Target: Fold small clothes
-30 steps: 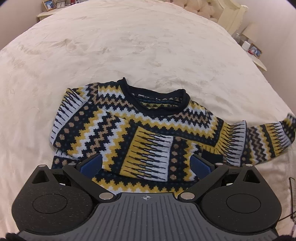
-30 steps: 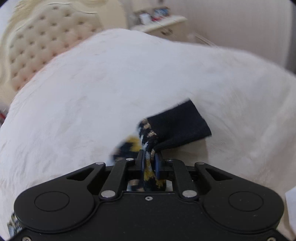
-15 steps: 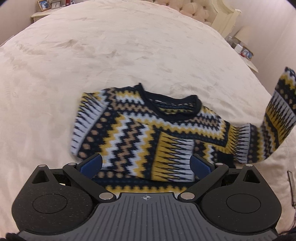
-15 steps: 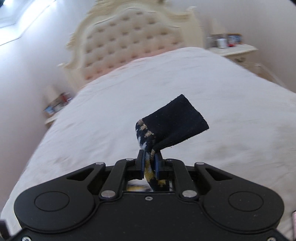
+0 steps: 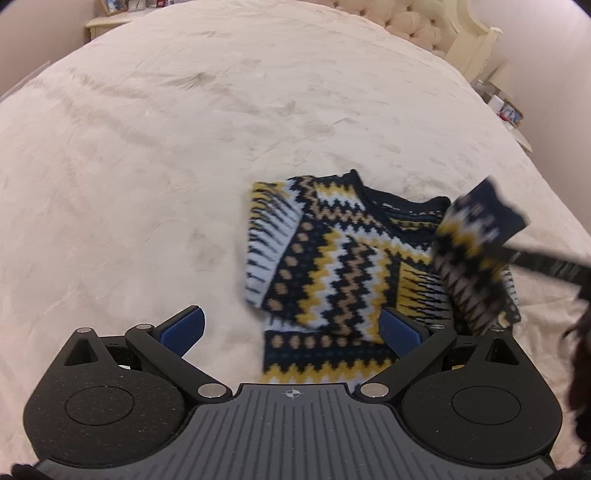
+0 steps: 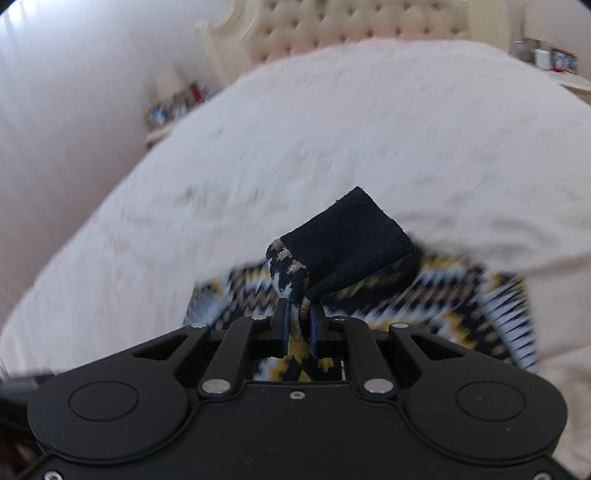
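Two grippers work over a wide cream quilted bedspread [image 5: 184, 155]: the right gripper [image 6: 298, 325] has its blue pads pinched tight on the navy-cuffed sleeve [image 6: 343, 243] of a small navy, yellow and white zigzag-knit sweater [image 5: 332, 266], holding that sleeve lifted above the sweater's body. The sweater lies flat on the bedspread with its neckline pointing toward the tufted cream headboard [image 6: 354, 29]. Beside its lower hem, the left gripper [image 5: 291, 328] hangs with its blue-padded fingers [image 5: 183, 326] spread wide, gripping nothing.
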Motion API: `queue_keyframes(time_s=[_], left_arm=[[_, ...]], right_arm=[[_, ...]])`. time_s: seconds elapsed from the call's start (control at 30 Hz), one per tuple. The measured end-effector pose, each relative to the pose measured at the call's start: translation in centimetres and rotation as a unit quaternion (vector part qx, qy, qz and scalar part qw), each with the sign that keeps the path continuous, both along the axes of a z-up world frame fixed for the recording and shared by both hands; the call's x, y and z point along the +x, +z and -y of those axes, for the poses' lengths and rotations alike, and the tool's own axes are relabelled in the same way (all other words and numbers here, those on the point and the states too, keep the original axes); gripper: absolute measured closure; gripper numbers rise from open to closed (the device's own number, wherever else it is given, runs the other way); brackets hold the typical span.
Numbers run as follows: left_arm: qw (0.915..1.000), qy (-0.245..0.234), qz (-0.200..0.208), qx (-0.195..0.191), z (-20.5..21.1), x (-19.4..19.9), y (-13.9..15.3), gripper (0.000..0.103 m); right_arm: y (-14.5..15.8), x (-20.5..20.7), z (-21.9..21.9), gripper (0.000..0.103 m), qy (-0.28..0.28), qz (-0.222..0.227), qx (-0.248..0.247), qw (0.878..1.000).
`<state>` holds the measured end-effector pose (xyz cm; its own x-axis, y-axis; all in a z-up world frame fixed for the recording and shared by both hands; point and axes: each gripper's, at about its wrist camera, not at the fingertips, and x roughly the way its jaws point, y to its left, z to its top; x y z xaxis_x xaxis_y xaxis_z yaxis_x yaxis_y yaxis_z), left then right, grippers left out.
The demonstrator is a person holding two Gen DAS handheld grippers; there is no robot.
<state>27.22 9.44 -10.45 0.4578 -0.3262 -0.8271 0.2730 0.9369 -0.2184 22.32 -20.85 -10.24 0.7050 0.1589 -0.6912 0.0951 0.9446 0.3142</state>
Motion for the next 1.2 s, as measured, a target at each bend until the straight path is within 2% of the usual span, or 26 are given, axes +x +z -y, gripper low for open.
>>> queue_keyframes(time_s=[0.2,0.23,0.3,0.33,0.47,0.63,0.73,0.83,0.97,1.1,1.2], left_arm=[[0.9999,0.011,-0.006,-0.007,-1.6,0.2,-0.6,0.001],[0.9999,0.011,-0.009,-0.008,-1.7,0.3,-0.8,0.001],[0.9997,0.012,-0.014,-0.012,-1.7,0.4,-1.1,0.001],[0.9997,0.012,-0.016,-0.014,-1.7,0.5,-1.2,0.001],[0.9996,0.005,-0.023,-0.018,-0.7,0.6,-1.6,0.001],[0.9992,-0.014,-0.031,-0.021,1.9,0.8,-2.1,0.001],[0.9989,-0.024,-0.032,-0.024,3.8,0.8,-2.2,0.001],[0.9991,-0.022,-0.026,-0.024,4.9,0.6,-1.8,0.001],[0.9996,0.003,-0.022,-0.018,4.5,-0.1,-1.2,0.001],[0.9981,0.052,-0.030,-0.009,2.0,-0.7,-1.0,0.001],[0.9957,0.085,-0.035,0.002,-0.3,-1.0,-1.1,0.001]], right_arm=[[-2.9,0.0,-5.9,0.073,0.058,-0.031,-0.043,0.997],[-3.1,-0.1,-6.5,0.068,0.070,-0.034,-0.047,0.996],[-3.5,0.4,-8.5,0.049,0.100,-0.036,-0.048,0.993],[-3.8,0.0,-9.2,0.047,0.112,-0.035,-0.047,0.992],[-3.8,-1.6,-10.0,0.046,0.133,-0.032,-0.044,0.990],[-4.2,-2.9,-7.6,0.045,0.100,-0.048,-0.044,0.993],[-5.0,-3.3,-5.3,0.040,0.077,-0.066,-0.027,0.994],[-5.8,-3.0,-3.8,0.040,0.077,-0.079,-0.020,0.994],[-6.9,-1.4,-3.3,0.040,0.103,-0.087,0.008,0.991],[-8.4,0.6,-4.2,0.040,0.131,-0.092,0.034,0.987],[-9.2,2.2,-5.5,0.040,0.150,-0.094,0.030,0.984]])
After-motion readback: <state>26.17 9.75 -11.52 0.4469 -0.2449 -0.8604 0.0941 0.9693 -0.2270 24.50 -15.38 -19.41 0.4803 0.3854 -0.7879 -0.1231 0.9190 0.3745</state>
